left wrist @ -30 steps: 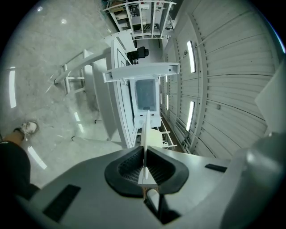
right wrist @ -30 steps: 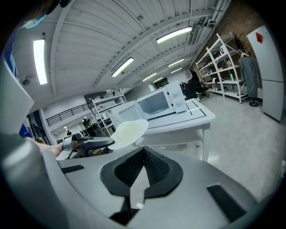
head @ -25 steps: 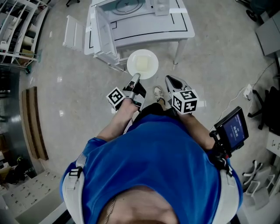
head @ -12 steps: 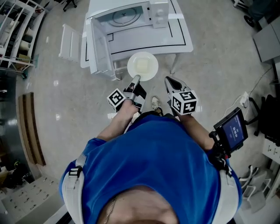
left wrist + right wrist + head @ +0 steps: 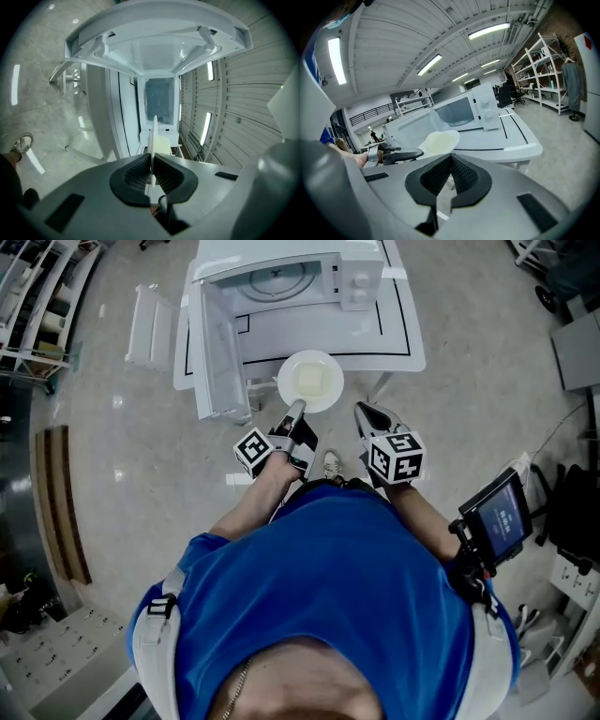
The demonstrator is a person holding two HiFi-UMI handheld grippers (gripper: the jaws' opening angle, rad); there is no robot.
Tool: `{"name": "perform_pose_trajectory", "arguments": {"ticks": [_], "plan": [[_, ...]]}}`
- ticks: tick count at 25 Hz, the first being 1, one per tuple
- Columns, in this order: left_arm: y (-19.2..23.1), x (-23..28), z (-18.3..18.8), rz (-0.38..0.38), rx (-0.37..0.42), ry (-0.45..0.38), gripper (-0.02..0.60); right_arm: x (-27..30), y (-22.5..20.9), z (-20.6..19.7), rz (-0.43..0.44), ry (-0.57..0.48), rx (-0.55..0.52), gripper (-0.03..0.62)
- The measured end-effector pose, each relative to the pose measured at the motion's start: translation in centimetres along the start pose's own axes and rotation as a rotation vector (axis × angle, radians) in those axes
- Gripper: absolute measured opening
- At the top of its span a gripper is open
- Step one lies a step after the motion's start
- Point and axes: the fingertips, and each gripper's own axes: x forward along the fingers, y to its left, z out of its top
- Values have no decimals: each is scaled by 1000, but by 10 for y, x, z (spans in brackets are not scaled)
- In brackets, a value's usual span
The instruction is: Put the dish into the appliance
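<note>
A white round dish (image 5: pixel 310 381) is held out level at the front edge of a white table (image 5: pixel 398 334). My left gripper (image 5: pixel 296 410) is shut on its near rim; in the left gripper view the dish (image 5: pixel 154 133) shows edge-on between the pads of that gripper (image 5: pixel 152 168). A white microwave (image 5: pixel 281 277) stands on the table with its door (image 5: pixel 217 343) swung open to the left and its cavity (image 5: pixel 159 101) straight ahead. To the right of the dish (image 5: pixel 438 140) my right gripper (image 5: pixel 361 411) is shut and empty, also seen from its own camera (image 5: pixel 450 159).
A white rack (image 5: pixel 150 324) stands left of the table. Shelving (image 5: pixel 28 296) fills the far left and wooden boards (image 5: pixel 61 502) lie on the floor. A small screen (image 5: pixel 497 519) is strapped to the person's right arm. A shoe (image 5: pixel 331 463) shows below the grippers.
Both grippers and the dish have moved forward toward the table. The dish now hangs over the table's front edge, nearer the open microwave. Both grips are unchanged.
</note>
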Motion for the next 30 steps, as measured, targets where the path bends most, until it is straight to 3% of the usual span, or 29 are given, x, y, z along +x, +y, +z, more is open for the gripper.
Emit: {"name": "perform_pose_trajectory", "arguments": {"ticks": [13, 30], "plan": [[0, 55, 32, 7, 13, -22, 18, 58, -35, 46, 9, -9, -7, 2], [-2, 130, 92, 21, 29, -181, 19, 143, -81, 101, 135, 33, -84, 2]]}}
